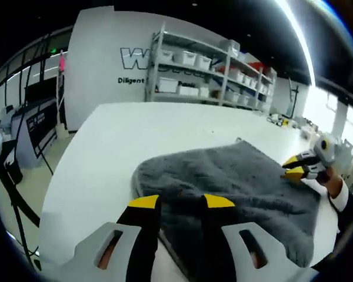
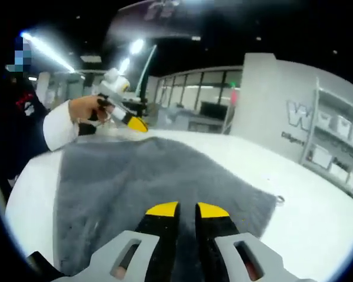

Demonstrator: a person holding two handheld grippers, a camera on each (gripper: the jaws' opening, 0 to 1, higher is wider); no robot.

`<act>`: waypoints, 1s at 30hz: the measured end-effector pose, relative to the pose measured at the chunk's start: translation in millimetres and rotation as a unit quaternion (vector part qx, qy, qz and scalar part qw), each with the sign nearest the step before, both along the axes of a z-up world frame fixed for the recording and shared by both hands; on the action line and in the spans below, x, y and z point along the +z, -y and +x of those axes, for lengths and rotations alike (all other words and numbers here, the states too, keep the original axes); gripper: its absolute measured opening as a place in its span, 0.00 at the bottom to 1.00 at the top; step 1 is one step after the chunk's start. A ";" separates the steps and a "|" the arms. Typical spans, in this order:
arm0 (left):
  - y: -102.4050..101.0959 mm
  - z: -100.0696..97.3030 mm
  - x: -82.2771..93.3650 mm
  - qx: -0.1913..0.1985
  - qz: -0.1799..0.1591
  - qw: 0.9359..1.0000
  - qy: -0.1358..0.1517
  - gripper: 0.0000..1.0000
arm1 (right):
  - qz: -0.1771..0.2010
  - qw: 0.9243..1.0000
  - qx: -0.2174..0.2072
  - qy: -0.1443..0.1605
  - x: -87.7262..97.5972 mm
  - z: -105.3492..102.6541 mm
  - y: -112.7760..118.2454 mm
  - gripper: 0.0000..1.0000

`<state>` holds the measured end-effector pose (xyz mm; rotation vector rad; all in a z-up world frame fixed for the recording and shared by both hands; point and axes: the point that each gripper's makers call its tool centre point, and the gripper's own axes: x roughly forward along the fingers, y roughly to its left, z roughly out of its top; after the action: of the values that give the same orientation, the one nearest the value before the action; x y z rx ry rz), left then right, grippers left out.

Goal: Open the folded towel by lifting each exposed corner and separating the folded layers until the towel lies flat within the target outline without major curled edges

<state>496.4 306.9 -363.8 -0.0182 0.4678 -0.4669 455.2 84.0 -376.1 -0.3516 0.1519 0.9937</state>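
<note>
We've got the grey towel (image 2: 159, 176) spread wide over the white table (image 2: 306, 205) — most of the unfolding looks done. Our left gripper (image 1: 181, 201) sits at the near edge, 2 jaws a little apart with towel between the tips; whether it truly pinches, we cannot tell. The right gripper (image 2: 187, 208) hovers over its own edge, jaws narrowly parted, grip unclear. Left to do, we judge — flattening the bunched edge just left of the left gripper.
</note>
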 end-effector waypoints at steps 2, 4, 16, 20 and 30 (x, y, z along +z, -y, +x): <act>10.2 -9.9 7.9 -0.014 0.002 1.000 0.016 0.23 | -0.013 1.000 0.023 0.016 0.9 -9.4 -8.1 0.00; 14.3 -14.2 7.6 -0.033 -0.007 0.999 0.011 0.23 | -0.018 0.999 0.041 0.025 0.8 -18.0 -16.3 0.00; 31.3 -63.1 2.4 -0.108 0.026 0.994 0.022 0.17 | -0.019 0.991 0.125 0.041 5.8 -63.2 -55.1 0.00; 33.1 -71.3 0.2 -0.122 0.032 0.992 0.024 0.11 | -0.010 0.989 0.144 0.034 8.3 -72.8 -64.3 0.00; 24.3 -92.4 -18.2 -0.146 0.062 0.987 0.002 0.04 | -0.025 0.976 0.215 0.036 -3.6 -112.3 -93.9 0.00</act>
<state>404.0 282.5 -382.1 0.1724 0.4979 -0.7240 342.9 177.9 -379.7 -0.4784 0.0341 1.4052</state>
